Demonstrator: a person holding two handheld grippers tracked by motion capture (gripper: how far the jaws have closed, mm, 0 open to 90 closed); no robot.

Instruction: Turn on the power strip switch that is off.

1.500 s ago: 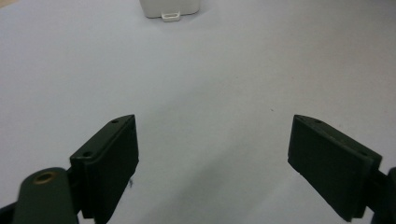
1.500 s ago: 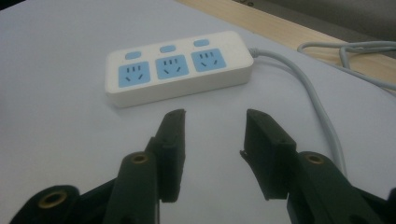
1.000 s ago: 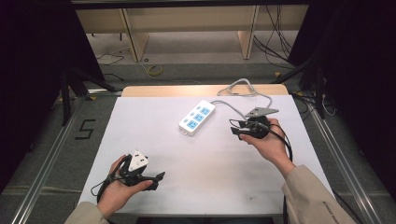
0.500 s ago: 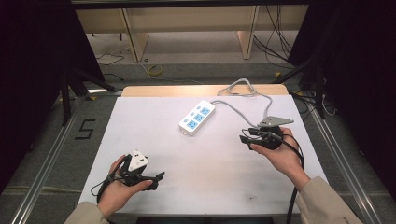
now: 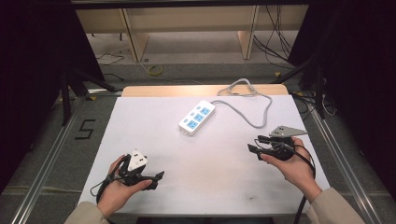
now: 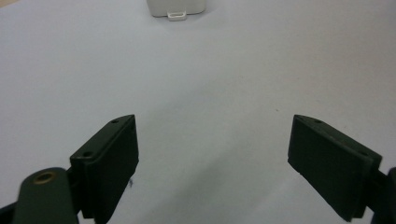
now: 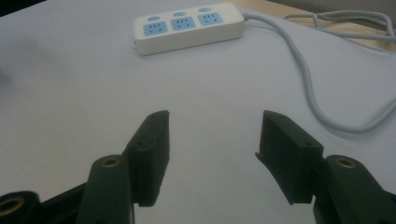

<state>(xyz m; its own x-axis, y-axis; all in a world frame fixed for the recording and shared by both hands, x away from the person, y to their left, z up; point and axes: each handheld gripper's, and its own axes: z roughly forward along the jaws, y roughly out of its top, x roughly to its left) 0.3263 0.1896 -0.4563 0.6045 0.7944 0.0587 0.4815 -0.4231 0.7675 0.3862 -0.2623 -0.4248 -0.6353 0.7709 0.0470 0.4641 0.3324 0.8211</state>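
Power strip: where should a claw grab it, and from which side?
Probably across the power strip's narrow width, at the end away from its cord, coming from above. It lies flat on the table, sockets up, so only its long side walls offer opposing faces. The right claw, open, is nearer.

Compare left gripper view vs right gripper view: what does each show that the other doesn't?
Left gripper view alone: just the near end of the power strip, with its small tab, at the top edge. Right gripper view alone: the strip's three blue sockets and its grey cord looping over the table. Both: open black jaws with nothing between them, above the white tabletop.
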